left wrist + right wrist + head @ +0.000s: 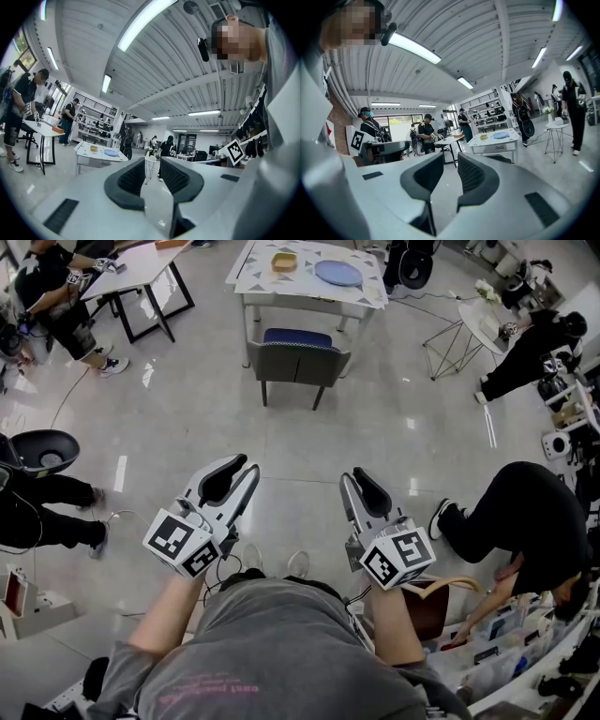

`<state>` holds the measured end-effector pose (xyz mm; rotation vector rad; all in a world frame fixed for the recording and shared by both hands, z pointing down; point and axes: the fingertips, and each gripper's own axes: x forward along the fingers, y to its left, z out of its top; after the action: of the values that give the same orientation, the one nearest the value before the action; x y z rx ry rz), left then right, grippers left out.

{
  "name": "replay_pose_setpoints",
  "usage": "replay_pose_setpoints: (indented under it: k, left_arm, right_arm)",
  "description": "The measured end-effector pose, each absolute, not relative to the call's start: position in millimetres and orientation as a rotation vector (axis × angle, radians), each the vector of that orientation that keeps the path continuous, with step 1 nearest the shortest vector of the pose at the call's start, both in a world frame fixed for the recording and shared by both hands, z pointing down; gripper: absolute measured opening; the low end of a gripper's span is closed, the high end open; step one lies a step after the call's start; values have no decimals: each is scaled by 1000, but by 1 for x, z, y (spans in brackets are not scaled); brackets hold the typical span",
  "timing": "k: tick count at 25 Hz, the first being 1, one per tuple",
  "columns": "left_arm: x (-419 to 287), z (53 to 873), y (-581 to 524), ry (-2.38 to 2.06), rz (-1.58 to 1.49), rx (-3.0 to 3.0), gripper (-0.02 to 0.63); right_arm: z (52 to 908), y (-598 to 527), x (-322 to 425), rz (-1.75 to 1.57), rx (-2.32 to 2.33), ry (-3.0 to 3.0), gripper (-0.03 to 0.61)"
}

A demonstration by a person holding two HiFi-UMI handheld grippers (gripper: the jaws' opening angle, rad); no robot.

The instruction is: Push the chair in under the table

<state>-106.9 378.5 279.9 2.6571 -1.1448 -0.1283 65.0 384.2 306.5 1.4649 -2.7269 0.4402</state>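
Note:
In the head view a grey chair with a blue seat [298,354] stands on the floor far ahead of me, its seat partly under a white patterned table [375,296]. A yellow bowl [284,261] and a blue plate [338,273] lie on that table. My left gripper [240,467] and right gripper [357,478] are held side by side well short of the chair, both open with nothing between the jaws. The left gripper view has the table [84,152] small beyond the left gripper [152,174]. In the right gripper view it [487,143] stands past the right gripper [451,174].
A black-legged white table [141,268] with a person stands at the back left. A wire-legged round side table [473,322] is at the back right. Someone in black crouches by shelves [525,521] close on my right. A black seat [42,451] sits at my left.

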Motion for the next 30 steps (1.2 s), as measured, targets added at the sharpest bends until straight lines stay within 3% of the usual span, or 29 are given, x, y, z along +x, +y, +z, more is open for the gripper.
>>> replay_pose_setpoints:
  k: [30]
  left_arm:
    - [-102, 283, 362, -1209, -115, 2631, 199]
  right_arm:
    - [306, 368, 83, 416, 1510, -2704, 192]
